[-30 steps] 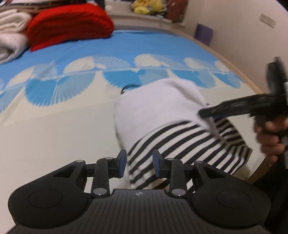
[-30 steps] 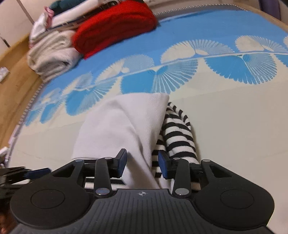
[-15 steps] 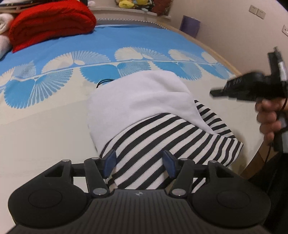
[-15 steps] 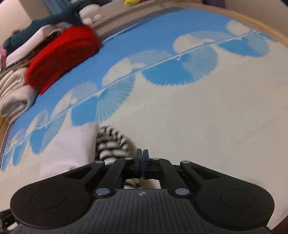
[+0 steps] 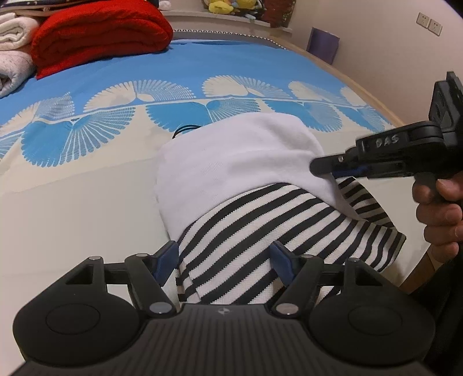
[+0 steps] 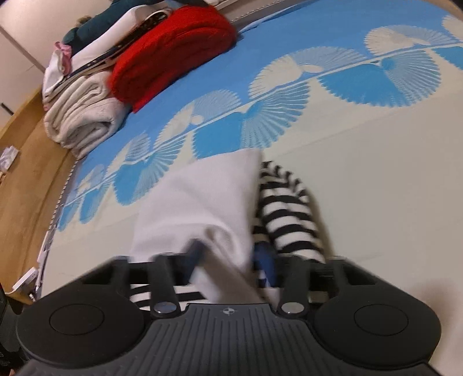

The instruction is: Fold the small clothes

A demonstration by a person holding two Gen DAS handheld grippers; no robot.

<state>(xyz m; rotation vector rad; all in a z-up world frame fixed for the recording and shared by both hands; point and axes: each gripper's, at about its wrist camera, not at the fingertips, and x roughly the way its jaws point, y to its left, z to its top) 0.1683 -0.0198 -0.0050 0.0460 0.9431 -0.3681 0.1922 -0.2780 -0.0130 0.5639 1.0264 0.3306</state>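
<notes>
Striped garment (image 5: pixel 260 231) is lying on the bed (image 5: pixel 72 208), whose blue fan-print cover is carrying a red blanket (image 5: pixel 98 31) and pale folded towels (image 6: pixel 84 115) at the far end. Left hand-held gripper (image 5: pixel 224 260) is hovering released over the stripes. Right hand-held gripper (image 6: pixel 228 260) is straddling the white fold, released.

I see a bed covered by a sheet (image 5: pixel 72 208) that is cream near me and blue farther off, with a band of fan-shaped prints (image 5: pixel 162 92) across the middle. At the far left a folded red blanket (image 5: pixel 98 31) lies on the blue part, touching a stack of rolled cream towels (image 6: pixel 84 115). On my right-wrist view, more folded laundry (image 6: pixel 95 43) is piled on those towels. Yellow plush toys (image 5: pixel 222 5) sit on a ledge beyond the bed, and two wall sockets (image 5: pixel 428 23) show at upper right.
</notes>
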